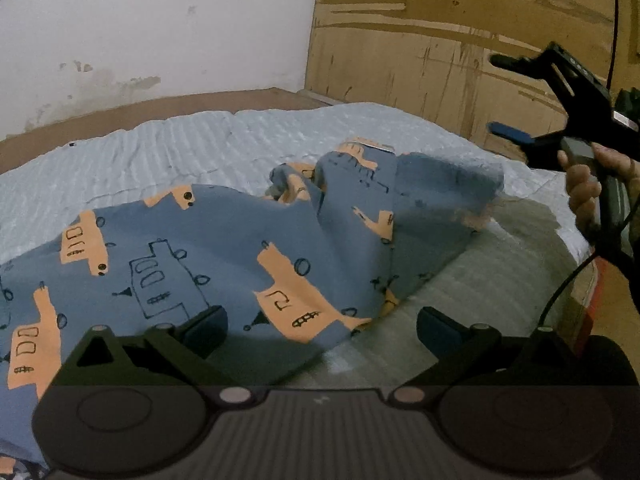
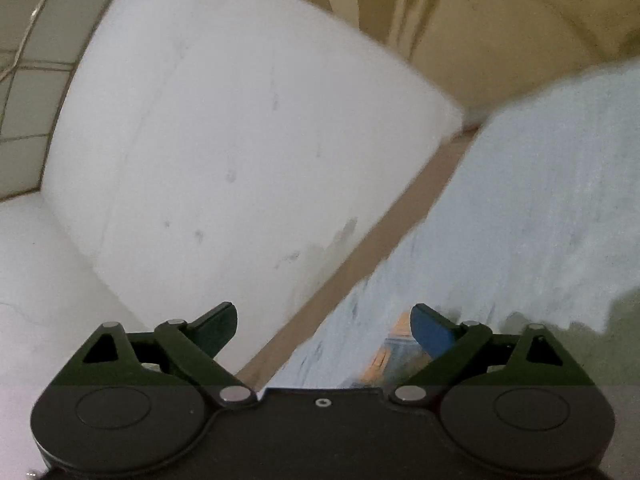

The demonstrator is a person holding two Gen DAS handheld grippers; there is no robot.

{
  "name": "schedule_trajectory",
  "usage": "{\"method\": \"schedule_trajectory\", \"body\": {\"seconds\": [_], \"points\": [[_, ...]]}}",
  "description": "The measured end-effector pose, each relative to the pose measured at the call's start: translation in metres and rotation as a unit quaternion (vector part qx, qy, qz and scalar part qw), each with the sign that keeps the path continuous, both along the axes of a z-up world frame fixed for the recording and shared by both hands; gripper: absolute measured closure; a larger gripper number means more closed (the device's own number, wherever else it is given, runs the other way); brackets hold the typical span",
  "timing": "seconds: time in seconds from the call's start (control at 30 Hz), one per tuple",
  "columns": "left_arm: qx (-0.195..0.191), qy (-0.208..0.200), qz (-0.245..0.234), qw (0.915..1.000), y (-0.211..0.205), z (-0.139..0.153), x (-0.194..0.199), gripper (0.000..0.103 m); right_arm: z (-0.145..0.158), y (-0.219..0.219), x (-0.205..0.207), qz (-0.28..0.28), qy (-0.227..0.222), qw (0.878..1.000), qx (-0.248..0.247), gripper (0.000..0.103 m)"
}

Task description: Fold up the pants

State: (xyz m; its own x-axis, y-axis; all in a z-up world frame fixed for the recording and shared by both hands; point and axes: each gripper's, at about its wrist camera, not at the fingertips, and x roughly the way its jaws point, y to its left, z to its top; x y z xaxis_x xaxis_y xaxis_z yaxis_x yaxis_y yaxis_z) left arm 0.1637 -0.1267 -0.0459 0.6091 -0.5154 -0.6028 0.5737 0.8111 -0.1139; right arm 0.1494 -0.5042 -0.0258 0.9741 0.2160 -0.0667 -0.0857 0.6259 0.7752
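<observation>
While spread wide, left gripper (image 1: 320,326) over pants (image 1: 192,256) edge on bed (image 1: 168,148), gripping nothing; right gripper (image 2: 324,320) released, above them.

Both claws (image 1: 322,330) (image 2: 324,328) agape, right raised.

Blue pants (image 1: 224,248), orange truck print, rumpled on bedspread

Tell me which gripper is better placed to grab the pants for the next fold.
Left, probably. The left gripper is open and low over the blue pants, with their near edge between its fingers. The right gripper is open too, but raised off the bed, facing the wall.
</observation>
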Motion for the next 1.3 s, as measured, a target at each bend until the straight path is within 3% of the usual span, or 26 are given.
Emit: {"method": "schedule_trajectory", "body": {"seconds": [0.07,0.17,0.27,0.33,0.43,0.57,0.73,0.93,1.13,1.23,1.3], "points": [[-0.008,-0.005,-0.002,1.0000,0.003,0.004,-0.001,0.001,0.010,-0.008,-0.010,-0.031,0.005,0.999,-0.037,0.008],[-0.015,-0.021,-0.002,0.9997,-0.003,0.010,0.000,0.001,0.015,-0.018,-0.024,-0.065,0.047,0.991,-0.103,0.008],[-0.019,-0.043,-0.003,0.9989,-0.011,0.017,0.001,0.001,0.003,-0.014,-0.017,-0.014,0.109,0.987,-0.113,0.008],[-0.020,-0.054,-0.009,0.9983,-0.014,0.021,-0.002,0.002,-0.008,-0.005,-0.020,0.040,0.124,0.988,-0.086,0.009],[-0.015,-0.041,-0.026,0.9987,-0.020,0.018,0.000,0.005,-0.021,0.010,-0.036,0.104,0.117,0.987,-0.023,0.009],[-0.003,-0.015,-0.031,0.9994,-0.027,0.007,0.003,0.007,-0.036,0.043,-0.038,0.146,0.126,0.981,-0.019,0.008],[0.001,-0.006,-0.024,0.9997,-0.023,0.002,0.002,0.007,-0.034,0.068,-0.009,0.083,0.096,0.987,-0.102,0.009],[-0.003,-0.009,-0.016,0.9998,-0.018,0.005,0.000,0.007,-0.025,0.065,0.018,0.068,0.073,0.994,-0.046,0.010],[0.001,-0.004,-0.013,0.9999,-0.017,-0.001,0.003,0.006,-0.039,0.060,-0.034,0.053,0.111,0.989,-0.081,0.009],[-0.006,-0.003,-0.008,0.9999,-0.017,0.002,0.003,0.006,-0.047,0.059,-0.029,0.057,0.126,0.987,-0.081,0.009],[-0.012,0.000,-0.006,0.9999,-0.016,0.004,0.003,0.006,-0.044,0.059,-0.017,0.066,0.105,0.990,-0.071,0.009]]}}
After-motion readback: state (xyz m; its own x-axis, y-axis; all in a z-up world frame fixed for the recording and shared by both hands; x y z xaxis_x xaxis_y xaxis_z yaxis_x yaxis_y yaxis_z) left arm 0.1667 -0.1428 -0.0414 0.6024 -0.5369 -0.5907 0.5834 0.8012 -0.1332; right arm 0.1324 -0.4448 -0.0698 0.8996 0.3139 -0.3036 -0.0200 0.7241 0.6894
